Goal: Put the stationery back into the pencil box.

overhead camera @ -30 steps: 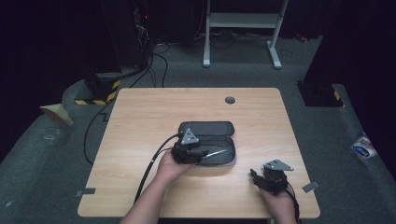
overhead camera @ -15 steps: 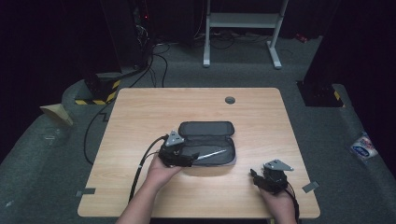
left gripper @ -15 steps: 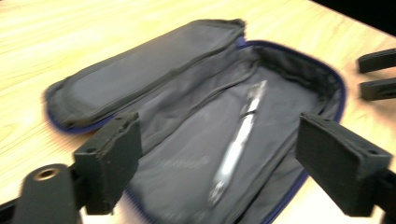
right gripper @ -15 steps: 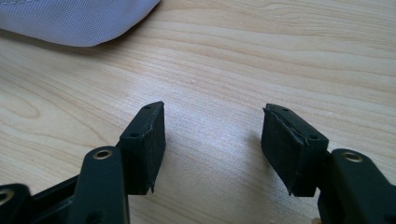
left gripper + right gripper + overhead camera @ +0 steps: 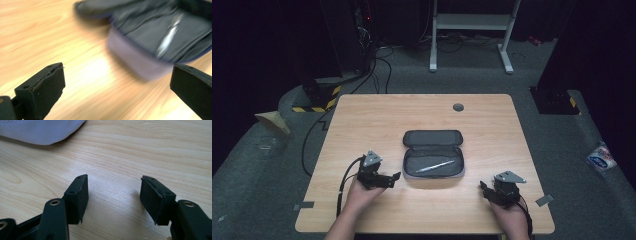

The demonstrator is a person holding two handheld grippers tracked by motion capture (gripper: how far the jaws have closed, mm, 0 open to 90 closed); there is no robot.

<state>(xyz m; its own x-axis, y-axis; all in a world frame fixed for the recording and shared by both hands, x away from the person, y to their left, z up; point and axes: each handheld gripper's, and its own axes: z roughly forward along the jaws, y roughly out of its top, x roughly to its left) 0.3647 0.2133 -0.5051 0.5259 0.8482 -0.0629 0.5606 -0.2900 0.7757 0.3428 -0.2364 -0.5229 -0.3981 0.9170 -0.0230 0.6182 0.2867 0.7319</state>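
The open pencil case (image 5: 432, 154) lay near the middle of the table (image 5: 362, 120), a silver pen (image 5: 435, 166) resting in its near half. My left gripper (image 5: 395, 177) sat just left of the case, apart from it; its jaws had just been opening and stood wide with nothing between them. My right gripper (image 5: 484, 188) rested near the table's front right, jaws spread over bare wood.

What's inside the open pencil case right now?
One silver pen lies slantwise in the near half of the open pencil case. The raised far half looks bare. Anything tucked into the lining or under the pen is hidden.
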